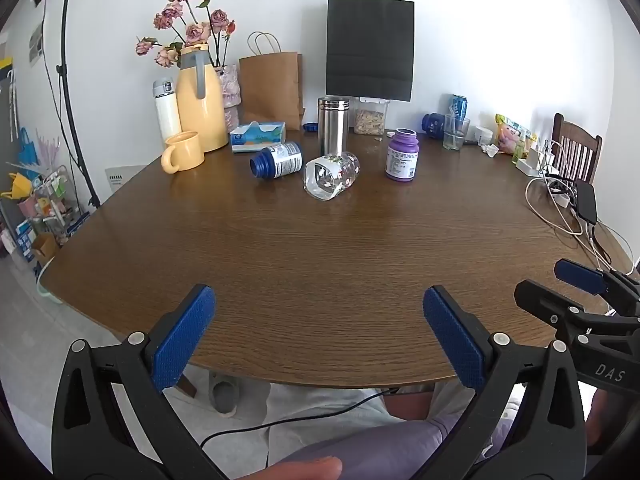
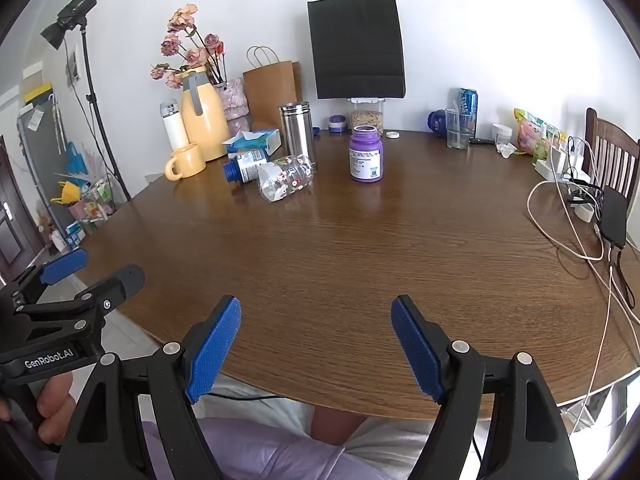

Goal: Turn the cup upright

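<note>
A clear glass cup with small flower prints [image 1: 332, 175] lies on its side on the brown table, its open mouth towards me; it also shows in the right wrist view [image 2: 285, 177]. My left gripper [image 1: 320, 304] is open and empty above the table's near edge, far short of the cup. My right gripper [image 2: 316, 320] is open and empty, also at the near edge. Each gripper shows at the side of the other's view: the right gripper [image 1: 560, 284] and the left gripper [image 2: 96, 268].
Beside the cup lie a blue-capped bottle [image 1: 277, 159] and stand a steel tumbler [image 1: 332, 125] and a purple jar [image 1: 402, 155]. A yellow mug [image 1: 182, 152], yellow jug, tissue box and paper bags sit behind. Cables and a power bank [image 2: 614, 216] lie at the right.
</note>
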